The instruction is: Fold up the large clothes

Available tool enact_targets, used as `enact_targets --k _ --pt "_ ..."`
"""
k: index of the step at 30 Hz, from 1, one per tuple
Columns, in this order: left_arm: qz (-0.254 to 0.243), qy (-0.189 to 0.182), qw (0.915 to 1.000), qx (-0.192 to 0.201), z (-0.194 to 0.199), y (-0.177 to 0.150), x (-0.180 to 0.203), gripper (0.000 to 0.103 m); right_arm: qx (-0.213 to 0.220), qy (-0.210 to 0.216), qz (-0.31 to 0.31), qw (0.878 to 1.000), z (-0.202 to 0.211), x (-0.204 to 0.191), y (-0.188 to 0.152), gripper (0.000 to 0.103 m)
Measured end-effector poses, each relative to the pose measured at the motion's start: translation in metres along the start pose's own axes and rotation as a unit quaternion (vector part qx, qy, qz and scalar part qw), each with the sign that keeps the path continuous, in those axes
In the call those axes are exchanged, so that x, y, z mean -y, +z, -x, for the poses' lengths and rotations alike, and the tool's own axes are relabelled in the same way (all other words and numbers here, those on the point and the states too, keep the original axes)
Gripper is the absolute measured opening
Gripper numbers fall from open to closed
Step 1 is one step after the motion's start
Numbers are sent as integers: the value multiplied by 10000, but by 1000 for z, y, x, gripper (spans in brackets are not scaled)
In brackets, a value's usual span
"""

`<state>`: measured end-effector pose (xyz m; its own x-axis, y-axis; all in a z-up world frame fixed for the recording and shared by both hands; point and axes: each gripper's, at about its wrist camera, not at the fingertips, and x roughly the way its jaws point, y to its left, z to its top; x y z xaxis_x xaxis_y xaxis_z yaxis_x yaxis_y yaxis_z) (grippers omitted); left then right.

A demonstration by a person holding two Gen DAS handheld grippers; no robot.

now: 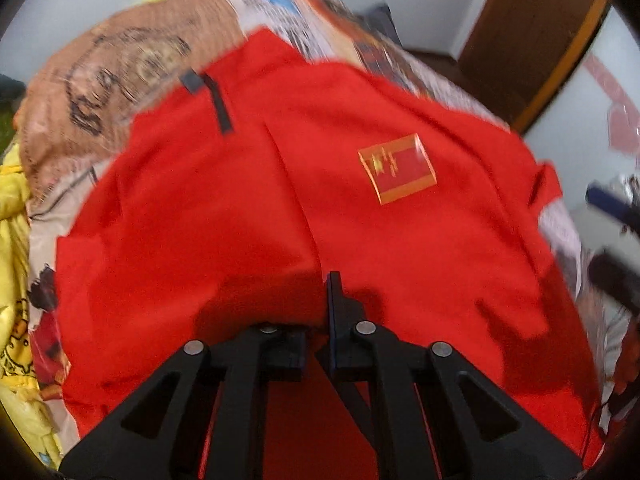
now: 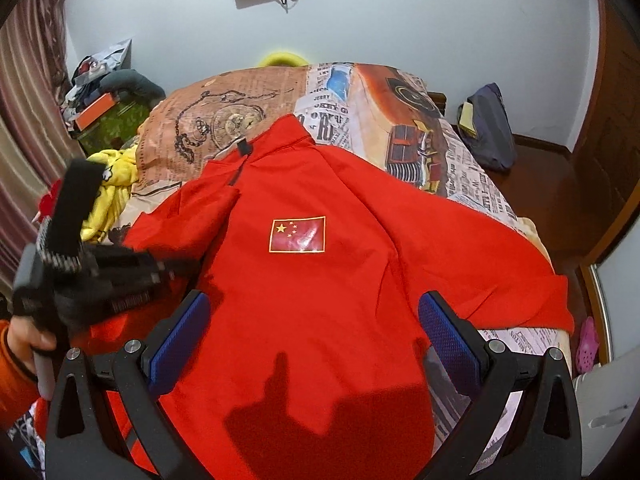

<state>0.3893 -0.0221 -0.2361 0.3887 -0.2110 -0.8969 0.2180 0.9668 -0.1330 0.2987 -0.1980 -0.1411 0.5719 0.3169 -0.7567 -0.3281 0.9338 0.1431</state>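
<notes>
A bed (image 2: 472,184) with a newspaper-and-train print cover fills most of both views, and it serves as the folding surface: wide and flat enough to take the whole garment. Spread across it, chest side up with the collar toward the far wall, lies the red jacket (image 2: 320,300), the task's thing; its right sleeve (image 2: 500,264) runs out toward the bed's edge, while the cloth on the other side looks already turned inward over the front, which I judge to be the first fold under way. A crumpled yellow garment (image 2: 110,184) is pushed off to the far left, out of the working area. The right gripper (image 2: 312,336) hovers over the lower hem with its blue pads (image 2: 448,344) spread wide and nothing between them, placed, I would guess, to steady or take the hem next. The left gripper (image 1: 320,320) points steeply down at the jacket's left side, jaws pressed together; red cloth bunches right at the tips, likely a pinched fold, though blur keeps me from being sure. In the right view a hand (image 2: 24,340) in an orange sleeve carries it. The flag patch (image 2: 298,234) on the chest marks the front, and a dark zipper (image 2: 238,162) runs down from the neck
</notes>
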Motion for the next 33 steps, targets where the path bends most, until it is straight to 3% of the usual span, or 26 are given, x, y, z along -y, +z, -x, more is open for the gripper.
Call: enact_targets --k 4,7,9,12,16,22,26,33 --pt "-180 -76 9998 -108 7 -15 3 13 -5 -3 32 10000 3 -4 2 103" --pt "-83 -242 9997 -12 28 -26 -5 30 26 -10 137 9999 6 -10 5 103" --pt "0 -242 9996 163 47 -34 -16 49 50 -9 230 9997 7 -17 8 103" --pt "125 -19 9986 517 80 -47 -40 55 63 30 400 9992 6 -32 14 103" --pt "514 483 9945 779 114 -70 -90 57 19 185 689 9975 -2 -61 22 103" --pt "1024 1198 9837 865 137 -112 -157 57 -281 425 1325 9899 -31 -116 30 103" --pt "1303 1283 9797 825 139 -137 -188 57 -598 598 1922 9777 -61 -163 29 103" --pt "1459 1318 9778 728 132 -164 -206 57 -1158 707 2876 9481 -121 -233 16 102"
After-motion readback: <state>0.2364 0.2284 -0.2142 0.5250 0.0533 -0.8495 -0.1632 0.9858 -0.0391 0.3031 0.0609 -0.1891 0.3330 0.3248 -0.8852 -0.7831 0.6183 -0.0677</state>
